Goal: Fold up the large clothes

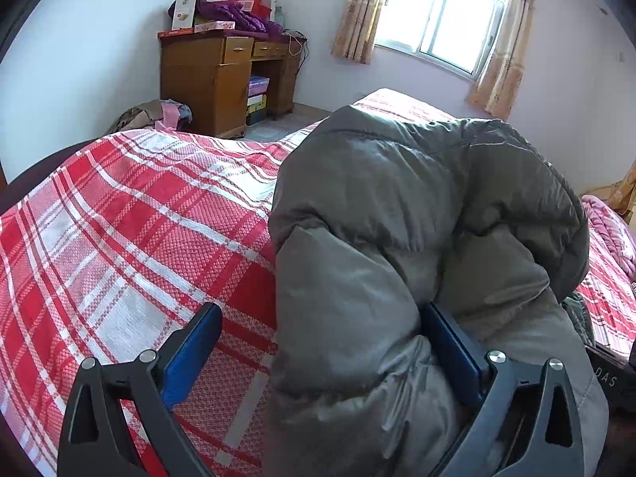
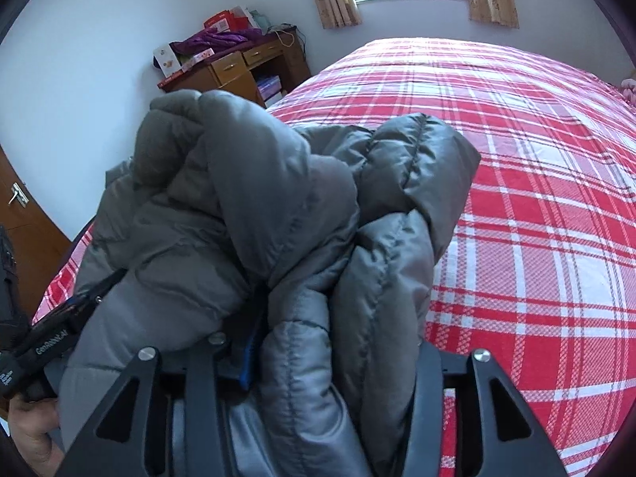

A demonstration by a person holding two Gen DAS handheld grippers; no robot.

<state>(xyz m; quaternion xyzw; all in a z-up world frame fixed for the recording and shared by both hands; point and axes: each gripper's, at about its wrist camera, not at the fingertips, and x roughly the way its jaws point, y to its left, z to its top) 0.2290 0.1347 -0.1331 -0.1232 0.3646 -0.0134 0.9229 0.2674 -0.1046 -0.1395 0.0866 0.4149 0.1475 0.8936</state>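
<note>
Grey puffer jacket (image 2: 246,214) bunched on red plaid bedspread (image 2: 536,183), wooden desk (image 2: 238,67) behind

From the left wrist view I see the padded jacket (image 1: 417,238) bunched on the near edge of the bed (image 1: 119,238), filling the right half of the view. My left gripper (image 1: 322,353) sits low in front of it, one finger on the bare bedcover to the left, the other against the jacket's folds. Behind the bed, a desk (image 1: 222,79) stands against the far wall, boxes and clothing piled on top. The window (image 1: 441,16) lies to its right, between curtains. From the right wrist view, the jacket lies left of the open bedcover, and my right gripper (image 2: 334,361) has folds between its fingers.
</note>
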